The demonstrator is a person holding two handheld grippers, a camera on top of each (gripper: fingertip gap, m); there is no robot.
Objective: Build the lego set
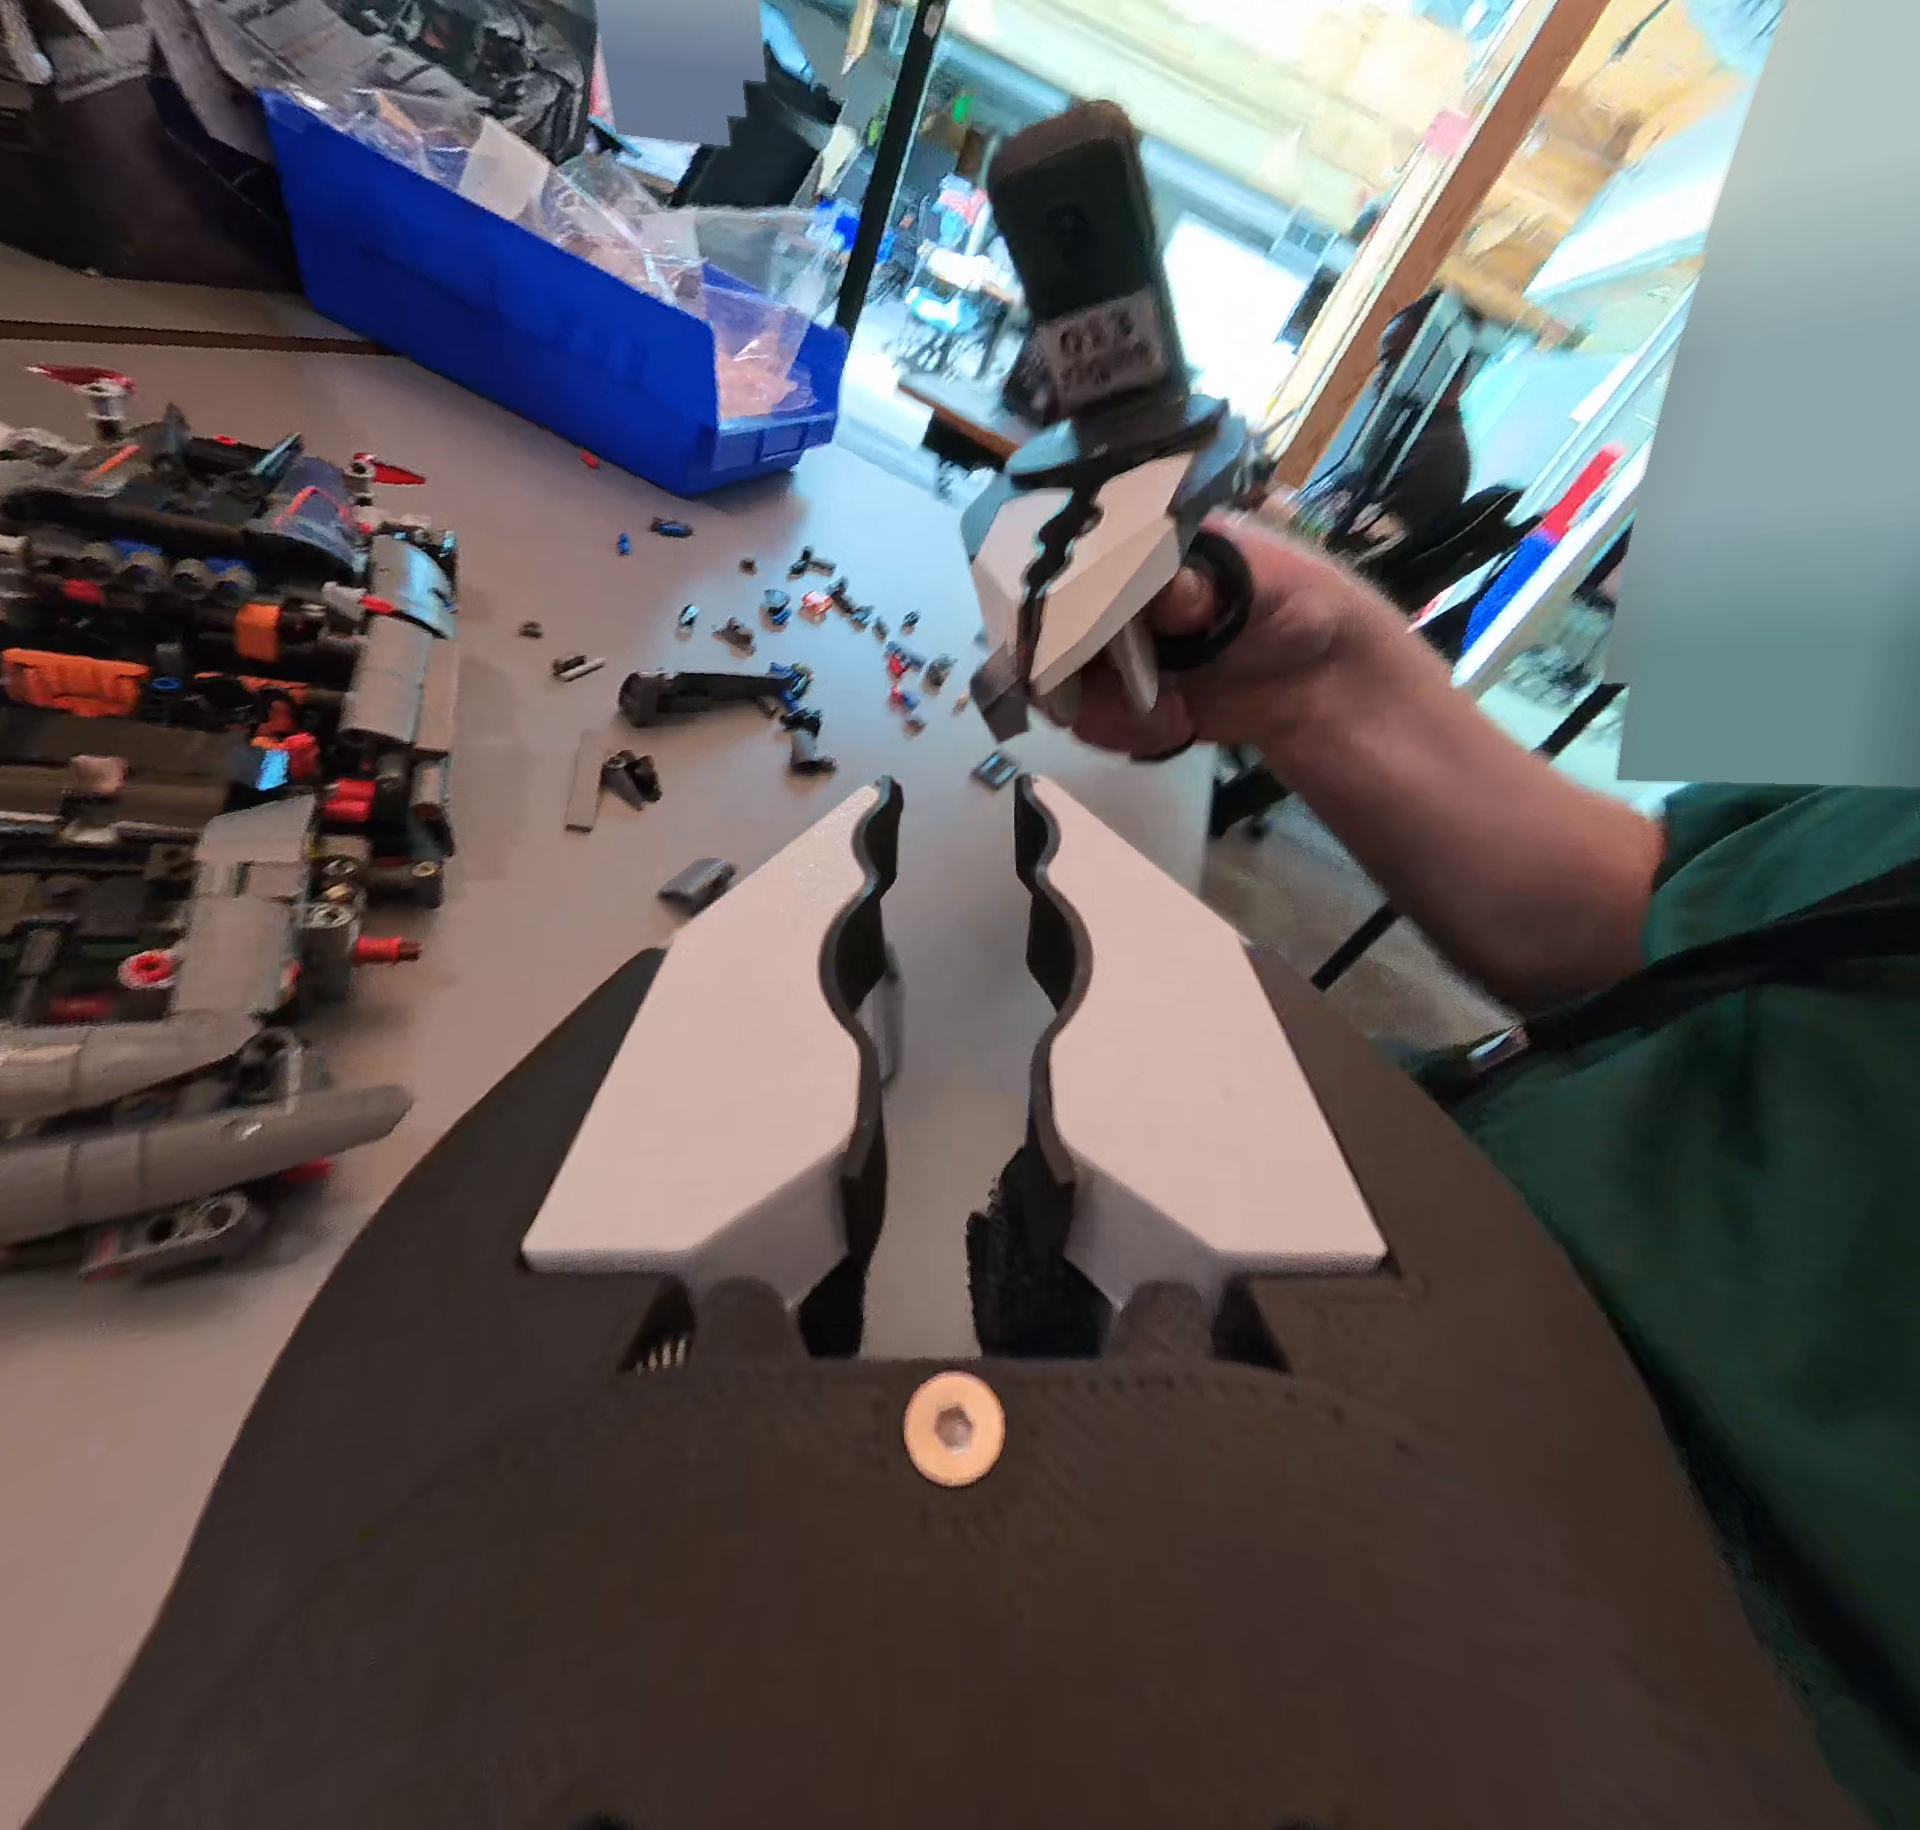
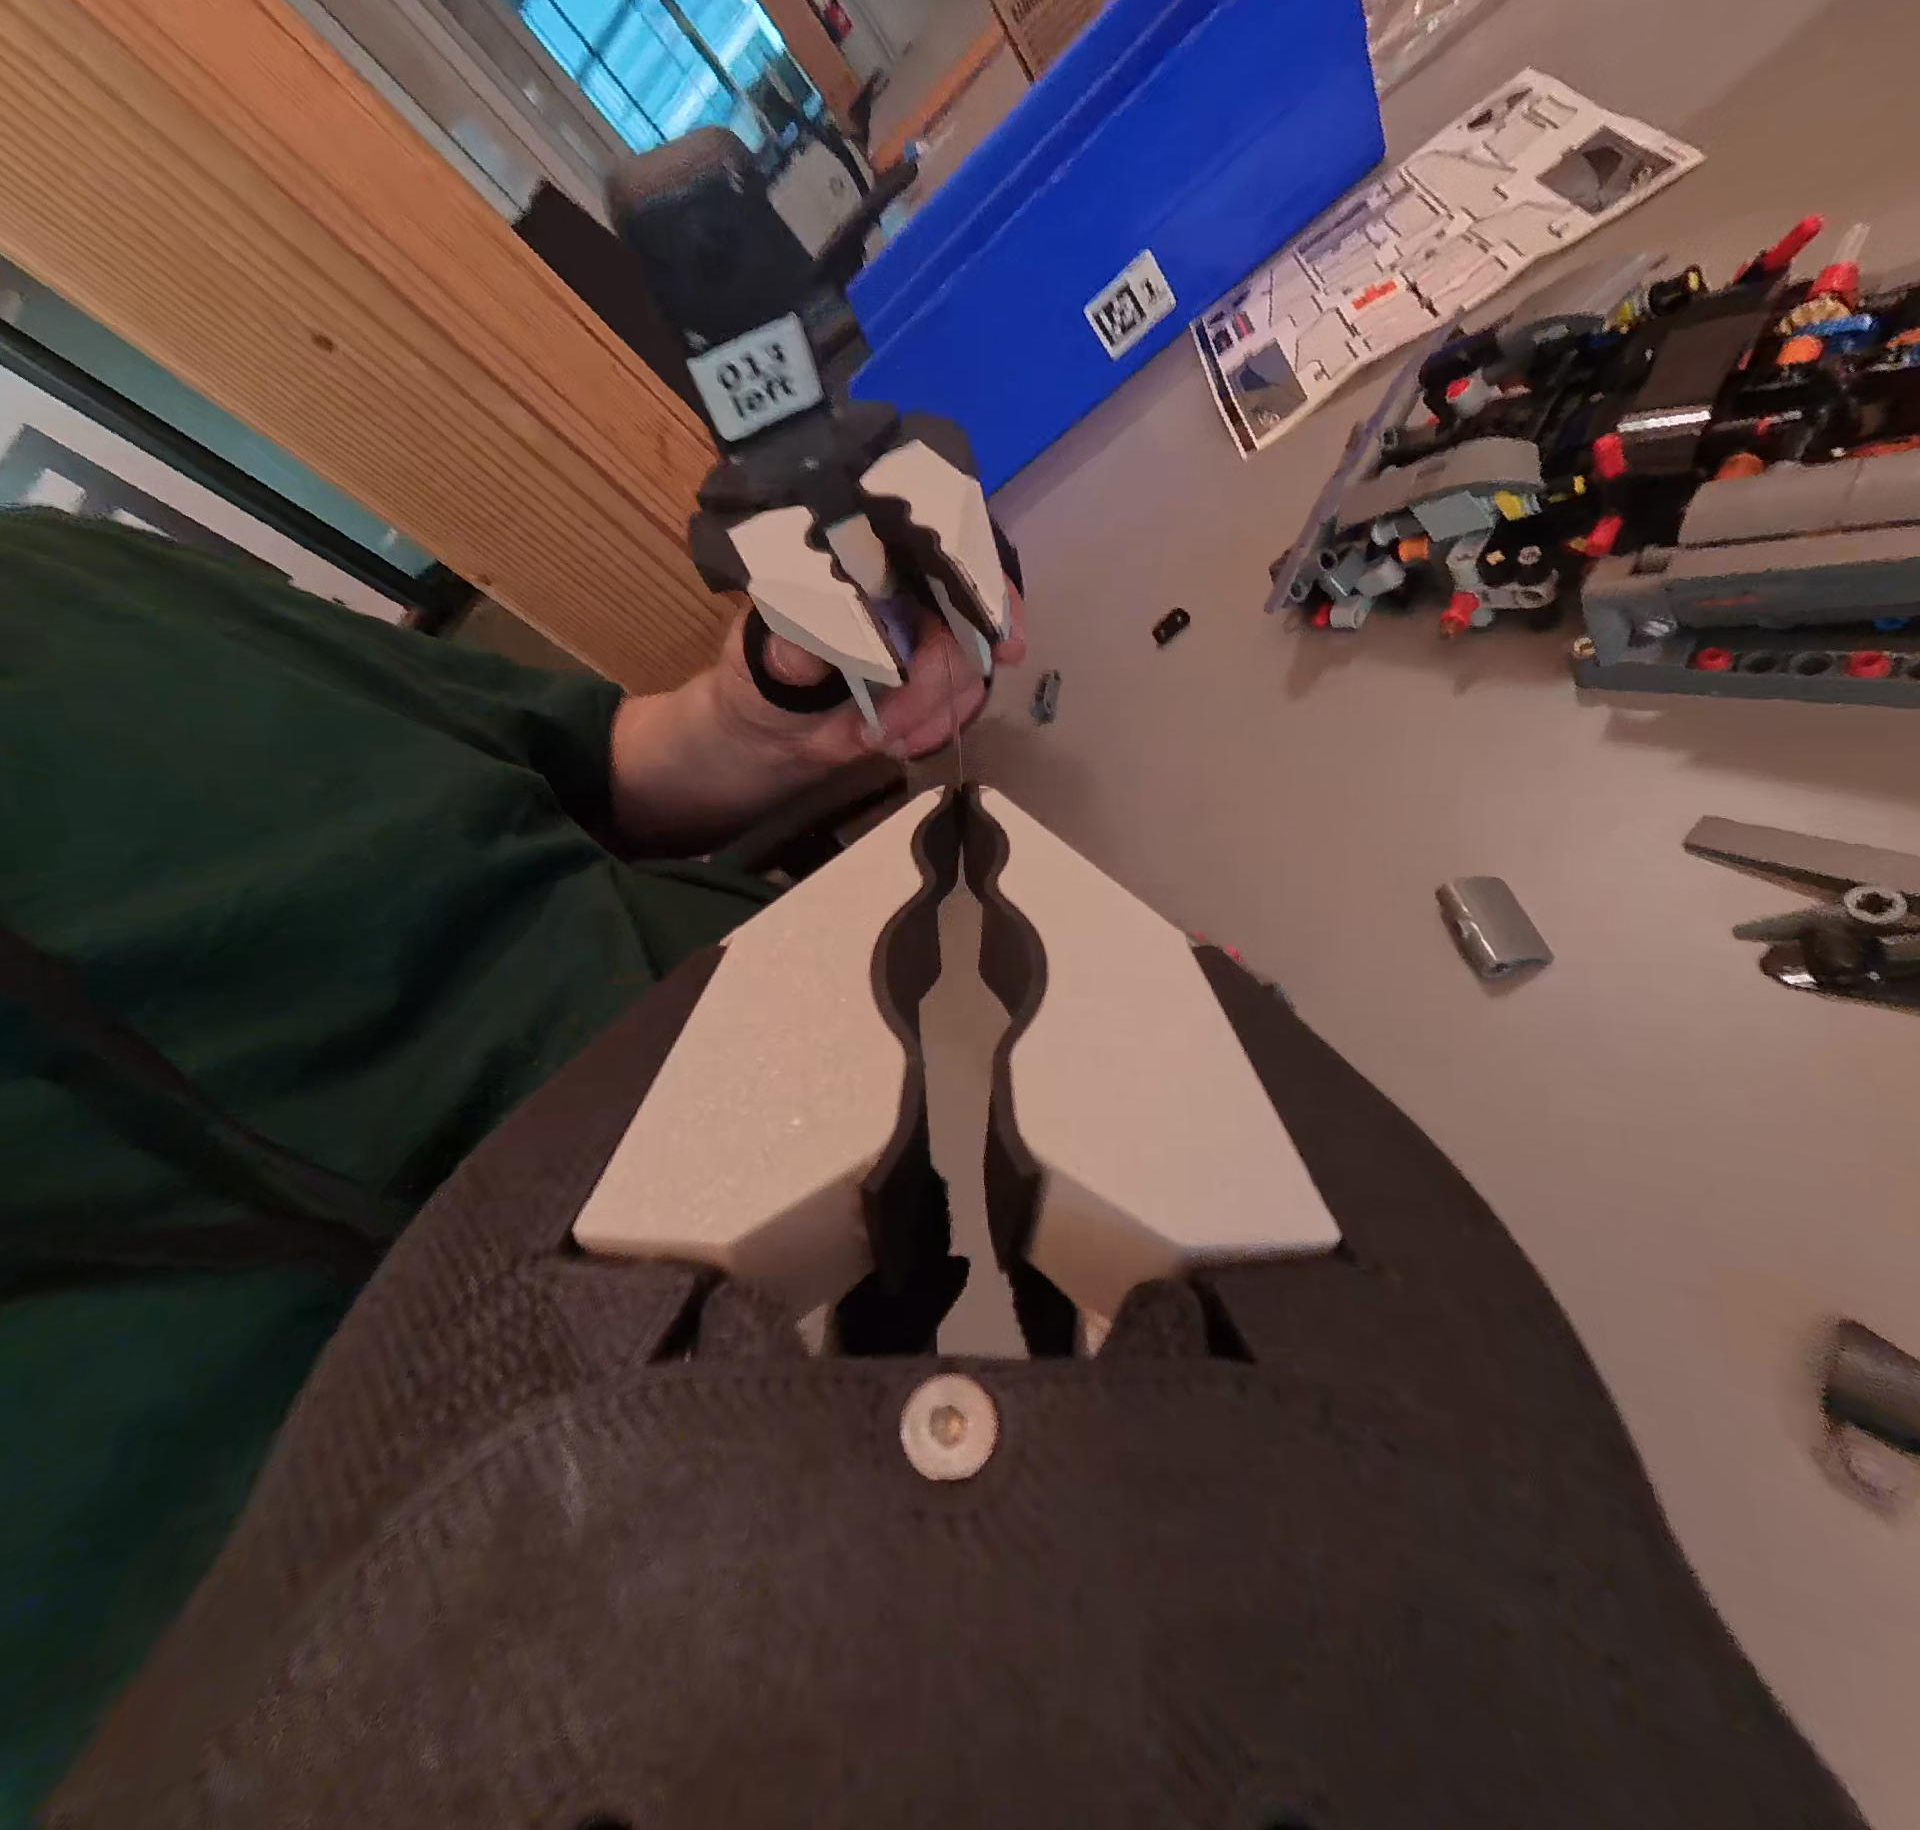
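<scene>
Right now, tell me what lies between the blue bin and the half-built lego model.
A printed instruction sheet lies flat between the blue bin and the lego model, seen in the right wrist view.

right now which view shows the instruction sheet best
The right wrist view: the instruction sheet lies flat on the table, between the blue bin and the lego model. The left wrist view does not show it.

The half-built lego model (image 1: 208, 793) is cut off at the frame's left edge.
</scene>
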